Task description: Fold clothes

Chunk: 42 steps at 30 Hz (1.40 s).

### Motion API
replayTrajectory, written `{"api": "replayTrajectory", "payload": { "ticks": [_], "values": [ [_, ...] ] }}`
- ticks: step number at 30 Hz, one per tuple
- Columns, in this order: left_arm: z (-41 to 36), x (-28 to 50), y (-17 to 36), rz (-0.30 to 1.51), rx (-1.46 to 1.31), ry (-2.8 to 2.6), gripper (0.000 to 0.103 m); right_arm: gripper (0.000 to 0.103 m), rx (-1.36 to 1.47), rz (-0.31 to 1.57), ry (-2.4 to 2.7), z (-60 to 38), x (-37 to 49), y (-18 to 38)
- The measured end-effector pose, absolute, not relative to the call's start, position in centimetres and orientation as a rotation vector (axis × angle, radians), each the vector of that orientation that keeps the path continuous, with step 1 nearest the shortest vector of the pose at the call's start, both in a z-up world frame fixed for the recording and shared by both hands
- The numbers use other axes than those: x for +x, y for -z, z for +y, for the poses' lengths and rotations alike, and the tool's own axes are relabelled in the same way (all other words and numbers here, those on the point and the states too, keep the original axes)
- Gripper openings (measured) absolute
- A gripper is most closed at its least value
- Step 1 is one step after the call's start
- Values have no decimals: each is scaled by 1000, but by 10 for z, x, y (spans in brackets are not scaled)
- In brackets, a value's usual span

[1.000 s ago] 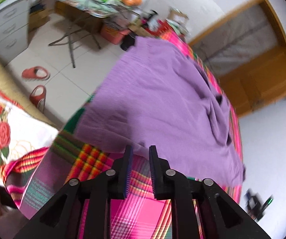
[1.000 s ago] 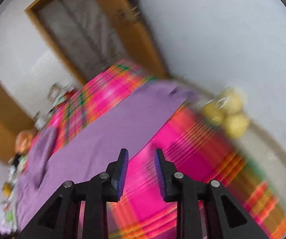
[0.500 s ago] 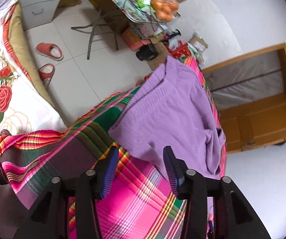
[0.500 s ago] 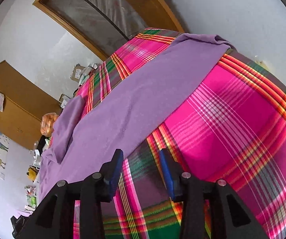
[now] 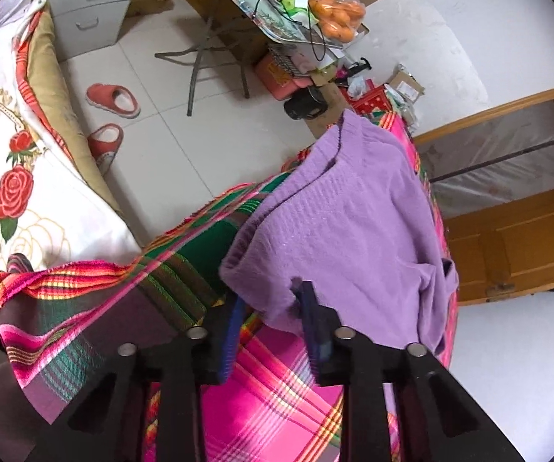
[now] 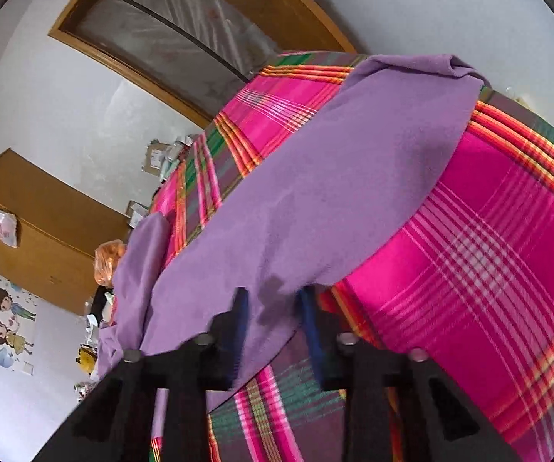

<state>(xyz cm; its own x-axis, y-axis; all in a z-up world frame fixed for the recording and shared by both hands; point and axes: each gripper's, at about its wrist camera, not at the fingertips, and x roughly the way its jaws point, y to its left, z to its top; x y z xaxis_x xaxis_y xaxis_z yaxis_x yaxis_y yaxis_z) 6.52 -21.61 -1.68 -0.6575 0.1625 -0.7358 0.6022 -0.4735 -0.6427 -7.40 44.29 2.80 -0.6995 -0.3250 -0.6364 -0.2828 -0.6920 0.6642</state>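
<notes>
The left gripper [image 5: 271, 304] has its jaws spread, with a corner of the purple sweater [image 5: 346, 227] lying between the blue pads, not yet pinched. The right gripper [image 6: 273, 304] is likewise spread wide, its fingers straddling the garment's hem at the near edge of the bed. The sweater lies spread across the pink plaid bedspread [image 6: 481, 238], one sleeve [image 6: 138, 261] trailing toward the bed's left edge. Beyond that edge, red slippers [image 5: 113, 98] sit on the tiled floor.
</notes>
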Motion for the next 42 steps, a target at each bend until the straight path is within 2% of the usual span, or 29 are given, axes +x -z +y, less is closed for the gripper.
{"api": "replayTrajectory", "payload": {
  "ticks": [1, 3, 12, 18, 24, 27, 31, 37, 42],
  "values": [
    [-216, 64, 17, 1413, 1120, 2210, 19, 7, 1200, -1243, 2589, 445, -73, -26],
    [-215, 64, 14, 1402, 1113, 2226, 15, 5, 1185, -1284, 2566, 450, -71, -23],
    [-214, 73, -9, 1383, 1053, 2338, 10, 4, 1023, -1314, 2543, 455, -27, -56],
    [-222, 88, -36, 1374, 1002, 2409, 7, 4, 966, -1192, 2594, 446, 14, -102],
    [-227, 107, -49, 1325, 1001, 2441, 7, 4, 1086, -1124, 2617, 437, 37, -102],
    [-231, 110, -37, 1314, 1065, 2396, 7, 4, 1264, -1082, 2585, 431, 41, -77],
    [-236, 107, -17, 1288, 1170, 2325, 7, 5, 1416, -1102, 2526, 433, 47, -48],
    [-236, 86, -25, 1130, 1301, 2361, 7, 7, 1438, -1078, 2534, 437, 54, -49],
    [-242, 96, -28, 1204, 1276, 2344, 10, 24, 1386, -1096, 2658, 457, 60, -55]
  ]
}}
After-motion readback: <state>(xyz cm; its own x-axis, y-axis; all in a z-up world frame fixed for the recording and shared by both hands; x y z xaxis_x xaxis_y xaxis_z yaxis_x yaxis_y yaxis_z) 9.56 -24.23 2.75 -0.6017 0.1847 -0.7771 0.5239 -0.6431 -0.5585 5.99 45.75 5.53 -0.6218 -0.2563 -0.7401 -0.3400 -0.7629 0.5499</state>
